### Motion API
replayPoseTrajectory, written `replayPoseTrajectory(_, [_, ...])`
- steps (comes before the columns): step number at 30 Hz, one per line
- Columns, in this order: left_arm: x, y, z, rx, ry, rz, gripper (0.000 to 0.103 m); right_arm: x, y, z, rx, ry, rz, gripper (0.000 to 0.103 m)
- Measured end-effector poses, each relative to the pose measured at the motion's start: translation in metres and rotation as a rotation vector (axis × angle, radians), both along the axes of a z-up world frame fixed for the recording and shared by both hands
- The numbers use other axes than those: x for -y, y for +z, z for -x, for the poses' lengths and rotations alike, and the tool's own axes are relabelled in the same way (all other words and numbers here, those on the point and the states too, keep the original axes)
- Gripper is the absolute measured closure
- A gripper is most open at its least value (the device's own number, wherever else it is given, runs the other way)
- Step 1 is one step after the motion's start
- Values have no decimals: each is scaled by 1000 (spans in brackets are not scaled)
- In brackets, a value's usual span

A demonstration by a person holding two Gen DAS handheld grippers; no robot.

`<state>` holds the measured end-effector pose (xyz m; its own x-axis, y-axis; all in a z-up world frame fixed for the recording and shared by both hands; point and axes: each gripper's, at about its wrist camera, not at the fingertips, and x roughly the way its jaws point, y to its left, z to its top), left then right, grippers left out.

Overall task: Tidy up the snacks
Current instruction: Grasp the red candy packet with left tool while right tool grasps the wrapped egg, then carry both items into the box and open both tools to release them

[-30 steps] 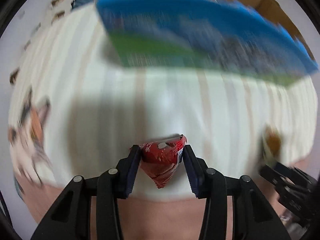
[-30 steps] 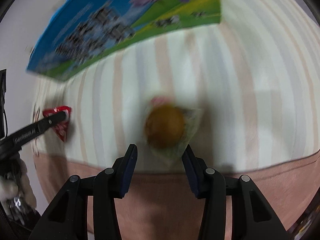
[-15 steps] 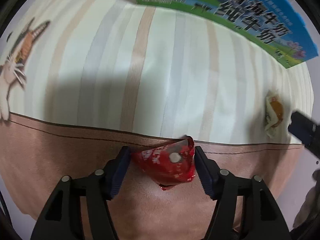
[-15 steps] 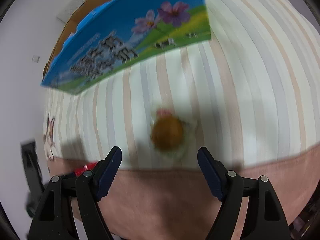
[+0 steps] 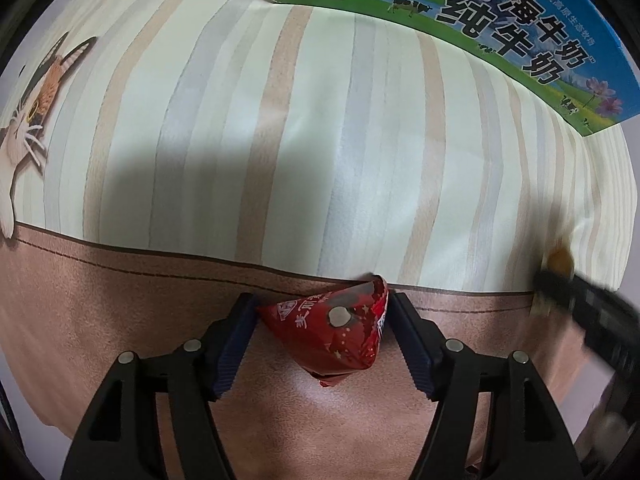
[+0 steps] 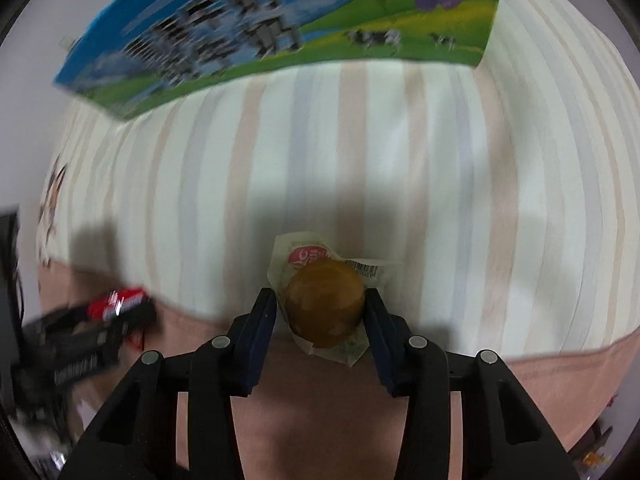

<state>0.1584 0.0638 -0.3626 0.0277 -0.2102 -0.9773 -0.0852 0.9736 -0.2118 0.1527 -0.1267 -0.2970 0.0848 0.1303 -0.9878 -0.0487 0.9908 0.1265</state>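
Note:
A red triangular snack packet [image 5: 340, 336] lies on the brown band of the tablecloth between the fingers of my left gripper [image 5: 320, 308]. Its jaws are opening and the left pad stands just off the packet. A brown bun in a clear wrapper [image 6: 324, 308] sits at the edge of the striped cloth. My right gripper [image 6: 322, 300] is closing, and both pads lie against the bun's sides. The right wrist view shows the left gripper [image 6: 92, 332] blurred at the left with the red packet [image 6: 120, 300]. The left wrist view has the bun [image 5: 560, 260] at the far right.
A blue and green milk carton box [image 5: 500, 20] stands at the far side of the table, also in the right wrist view as the box [image 6: 280, 28]. The striped tablecloth [image 5: 280, 140] has a cat print [image 5: 32, 112] at the left and a brown border near me.
My left gripper came down to the brown border and its jaws spread off the red packet. My right gripper's jaws opened wide, then closed in on the bun again.

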Motion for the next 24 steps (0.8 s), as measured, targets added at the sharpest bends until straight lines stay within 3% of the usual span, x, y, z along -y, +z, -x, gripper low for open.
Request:
replayPoseTrajectory(6, [9, -4, 0, 1, -16, -8, 36, -9, -4, 33, -37, 14, -65, 56])
replayPoseTrajectory(12, [22, -5, -1, 17, -60, -43, 36, 12, -18, 45, -49, -68, -100, 53])
replayPoseTrajectory(17, [35, -6, 3, 41, -72, -71, 36, 13, -29, 36, -60, -89, -82, 52])
replayPoseTrajectory(20, [40, -5, 7, 53, -70, -98, 48, 9, -33, 34, -61, -93, -53, 52])
replayPoseTrajectory(24, [42, -3, 17, 62, -64, -96, 49, -6, -37, 34, -37, -85, -11, 53])
